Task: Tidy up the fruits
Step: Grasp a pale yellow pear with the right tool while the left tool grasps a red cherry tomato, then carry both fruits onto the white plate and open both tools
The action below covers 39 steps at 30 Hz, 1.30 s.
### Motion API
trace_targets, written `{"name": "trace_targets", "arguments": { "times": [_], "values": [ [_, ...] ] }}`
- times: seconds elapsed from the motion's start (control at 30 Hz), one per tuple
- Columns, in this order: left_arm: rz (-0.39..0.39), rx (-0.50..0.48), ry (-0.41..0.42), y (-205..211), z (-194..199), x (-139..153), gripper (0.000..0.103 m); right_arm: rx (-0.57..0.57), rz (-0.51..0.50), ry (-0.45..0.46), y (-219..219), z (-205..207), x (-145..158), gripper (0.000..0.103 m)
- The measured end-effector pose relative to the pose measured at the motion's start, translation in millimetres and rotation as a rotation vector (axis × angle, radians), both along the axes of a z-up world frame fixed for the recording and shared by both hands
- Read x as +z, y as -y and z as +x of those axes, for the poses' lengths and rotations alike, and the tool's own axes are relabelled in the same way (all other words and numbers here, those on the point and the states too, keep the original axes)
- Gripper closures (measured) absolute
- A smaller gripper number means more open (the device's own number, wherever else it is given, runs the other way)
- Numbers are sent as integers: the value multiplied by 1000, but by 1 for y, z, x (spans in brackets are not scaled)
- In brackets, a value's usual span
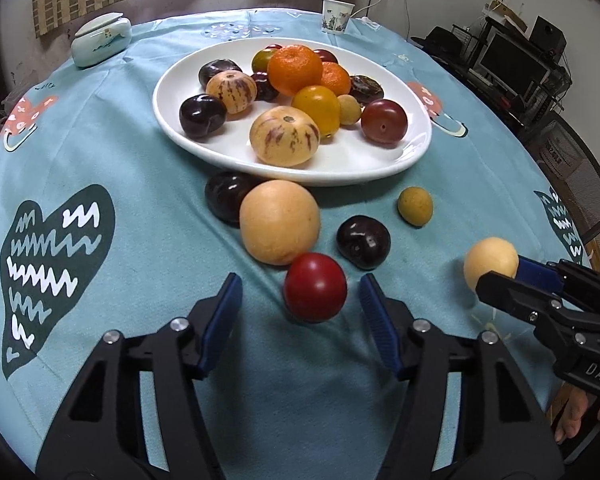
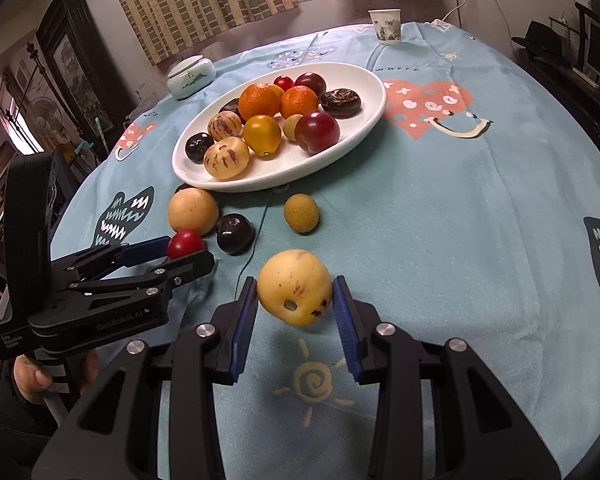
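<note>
Blue pads on the right gripper (image 2: 295, 300) press both sides of a pale yellow fruit (image 2: 295, 287) with dark specks, which hangs clear of the teal tablecloth (image 2: 460, 240), its shadow falling on the printed sun below. From the left wrist camera that same fruit (image 1: 491, 262) shows at the far right, clamped at the tips of the right gripper (image 1: 500, 276).

The left gripper (image 1: 300, 304) stands part-way spread around a small red fruit (image 1: 315, 287): the right pad sits just beside it, the left pad clearly apart from it, so nothing is pinched (the red fruit looks slightly blurred, and I cannot tell whether it rests on the cloth). In the right wrist view the left gripper (image 2: 188, 252) comes in from the left with the red fruit (image 2: 185, 243) between its tips, and a person's hand (image 2: 36, 376) grips its handle.

Just beyond the red fruit lie a large peach-coloured fruit (image 1: 279, 222), a dark plum (image 1: 363, 242), another dark plum (image 1: 228, 196) half under the plate's edge, and a small yellow-green fruit (image 1: 415, 205), all loose on the cloth. Behind them the white oval plate (image 1: 340, 164) carries two oranges, striped melons, dark plums, a yellow tomato and a reddish plum. A paper cup (image 1: 336, 16) and a pale lidded jar (image 1: 102, 40) stand at the table's far side
</note>
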<state>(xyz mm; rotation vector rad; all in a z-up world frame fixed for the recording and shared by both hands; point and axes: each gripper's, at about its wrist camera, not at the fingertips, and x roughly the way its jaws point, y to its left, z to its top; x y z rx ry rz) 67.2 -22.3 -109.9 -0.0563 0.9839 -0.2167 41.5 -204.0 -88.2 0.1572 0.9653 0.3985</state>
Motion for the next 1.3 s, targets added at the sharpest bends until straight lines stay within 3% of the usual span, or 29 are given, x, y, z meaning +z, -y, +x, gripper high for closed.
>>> {"name": "trace_targets", "arguments": {
  "times": [0.03, 0.07, 0.1, 0.6, 0.97, 1.13, 1.3],
  "values": [
    [4, -7, 4, 1, 0, 0, 63, -1, 1, -1, 0, 0, 0, 64],
    [7, -15, 5, 2, -1, 0, 65, -1, 1, -2, 0, -1, 0, 64],
    [-2, -22, 5, 2, -1, 0, 74, -1, 2, -3, -1, -1, 1, 64],
    [-29, -79, 74, -2, -22, 46, 74, 31, -3, 3, -14, 5, 10, 64],
    [-24, -11, 105, -25, 54, 82, 73, 32, -31, 111, -20, 47, 58, 64],
    [-1, -7, 97, -21, 86, 83, 73, 10, -45, 144, -22, 78, 71, 64],
    [16, -18, 80, -15, 106, 74, 73, -3, -58, 108, -25, 116, 64, 64]
  ]
}}
